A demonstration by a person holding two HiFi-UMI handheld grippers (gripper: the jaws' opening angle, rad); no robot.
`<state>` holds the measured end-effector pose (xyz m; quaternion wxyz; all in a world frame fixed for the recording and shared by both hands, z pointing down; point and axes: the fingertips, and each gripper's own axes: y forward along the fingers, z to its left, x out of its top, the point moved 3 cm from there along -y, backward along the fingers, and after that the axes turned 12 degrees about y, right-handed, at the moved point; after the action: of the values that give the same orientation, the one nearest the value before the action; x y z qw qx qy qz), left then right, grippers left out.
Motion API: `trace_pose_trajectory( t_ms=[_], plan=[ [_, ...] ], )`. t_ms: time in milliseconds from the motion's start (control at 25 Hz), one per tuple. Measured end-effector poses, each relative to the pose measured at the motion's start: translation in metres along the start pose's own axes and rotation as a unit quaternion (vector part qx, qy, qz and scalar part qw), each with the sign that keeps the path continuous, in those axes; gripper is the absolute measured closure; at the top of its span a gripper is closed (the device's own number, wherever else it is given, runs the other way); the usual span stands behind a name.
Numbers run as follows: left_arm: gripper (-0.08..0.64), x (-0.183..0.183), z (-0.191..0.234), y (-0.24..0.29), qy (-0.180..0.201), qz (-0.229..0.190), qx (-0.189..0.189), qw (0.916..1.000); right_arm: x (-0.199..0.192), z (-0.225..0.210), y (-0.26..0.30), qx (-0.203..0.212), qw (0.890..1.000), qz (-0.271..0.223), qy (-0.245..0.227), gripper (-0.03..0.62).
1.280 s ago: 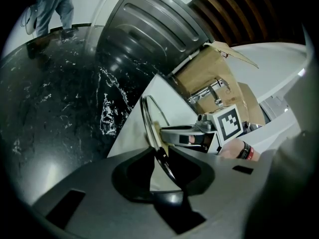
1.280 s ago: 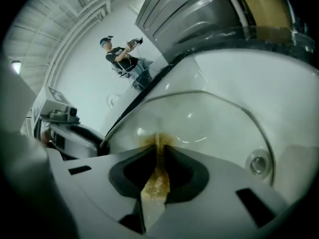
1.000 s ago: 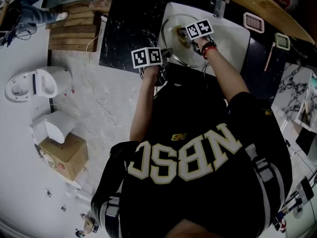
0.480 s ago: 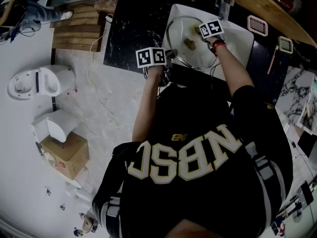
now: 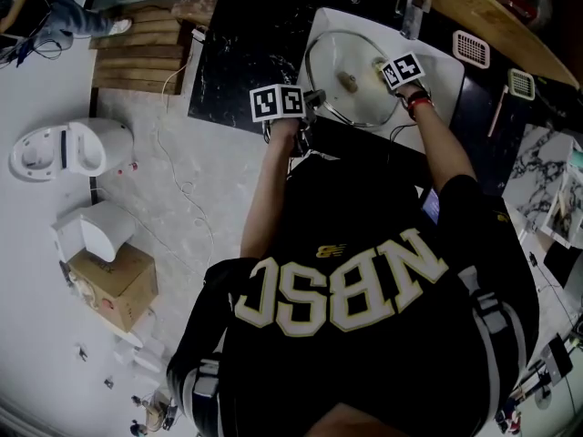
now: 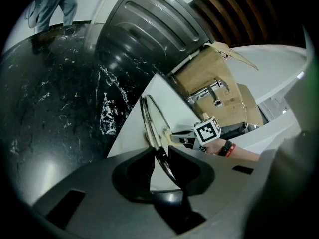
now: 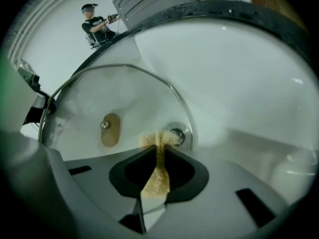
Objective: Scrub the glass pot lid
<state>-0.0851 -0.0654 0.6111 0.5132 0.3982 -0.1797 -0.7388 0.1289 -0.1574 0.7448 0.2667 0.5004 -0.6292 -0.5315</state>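
The glass pot lid (image 5: 351,80) lies tilted in the white sink (image 5: 442,80), underside up, with its tan knob plate (image 7: 110,130) showing. My left gripper (image 5: 312,98) is shut on the lid's near-left rim; in the left gripper view the lid (image 6: 152,126) stands edge-on between the jaws of the left gripper (image 6: 160,151). My right gripper (image 7: 158,151) is shut on a yellow-brown sponge (image 7: 155,173). The sponge's tip presses on the glass beside the small metal vent (image 7: 176,135), near the lid's right rim. From the head view the right gripper (image 5: 384,66) hangs over the lid's right side.
Black marble counter (image 5: 246,35) borders the sink on the left. A faucet (image 6: 212,91) stands at the sink's far side, with a wooden board (image 5: 483,12) behind it. A white grid dish (image 5: 472,48) sits on the right counter. A person (image 7: 97,19) stands far off.
My right gripper has slid with the sponge from the lid's middle to its right edge. The left gripper and the lid stay where they were.
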Motion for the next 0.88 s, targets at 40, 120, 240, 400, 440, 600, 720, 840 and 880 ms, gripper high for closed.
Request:
trace_pose_trajectory(
  t_ms=[40, 120, 240, 400, 440, 600, 720, 840, 880],
  plan=[
    [0.46, 0.0, 0.0, 0.0, 0.0, 0.0, 0.0, 1.0, -0.006, 0.001, -0.002, -0.002, 1.0, 0.013, -0.011, 0.529],
    [0.46, 0.0, 0.0, 0.0, 0.0, -0.001, -0.002, 1.0, -0.019, 0.005, -0.008, -0.006, 0.999, 0.032, -0.03, 0.531],
    [0.46, 0.0, 0.0, 0.0, 0.002, -0.002, -0.004, 1.0, -0.035, 0.017, -0.015, 0.008, 0.998, 0.045, -0.042, 0.534],
    [0.46, 0.0, 0.0, 0.0, 0.001, -0.002, -0.004, 1.0, -0.05, 0.047, -0.026, 0.056, 0.994, 0.073, -0.066, 0.535],
    [0.46, 0.0, 0.0, 0.0, 0.001, -0.003, -0.004, 1.0, -0.053, 0.055, -0.029, 0.067, 0.992, 0.081, -0.073, 0.535],
    [0.46, 0.0, 0.0, 0.0, 0.001, -0.002, -0.003, 1.0, -0.059, 0.092, -0.04, 0.13, 0.986, 0.076, -0.067, 0.535],
    [0.46, 0.0, 0.001, 0.0, 0.001, -0.001, -0.002, 1.0, -0.055, 0.12, -0.046, 0.175, 0.982, 0.052, -0.048, 0.535],
    [0.461, 0.001, 0.001, 0.0, -0.002, -0.002, -0.001, 1.0, -0.041, 0.144, -0.048, 0.198, 0.979, 0.026, -0.051, 0.535],
    [0.462, 0.0, 0.001, -0.001, -0.003, -0.002, 0.0, 1.0, -0.035, 0.151, -0.048, 0.204, 0.978, 0.014, -0.05, 0.534]
  ],
)
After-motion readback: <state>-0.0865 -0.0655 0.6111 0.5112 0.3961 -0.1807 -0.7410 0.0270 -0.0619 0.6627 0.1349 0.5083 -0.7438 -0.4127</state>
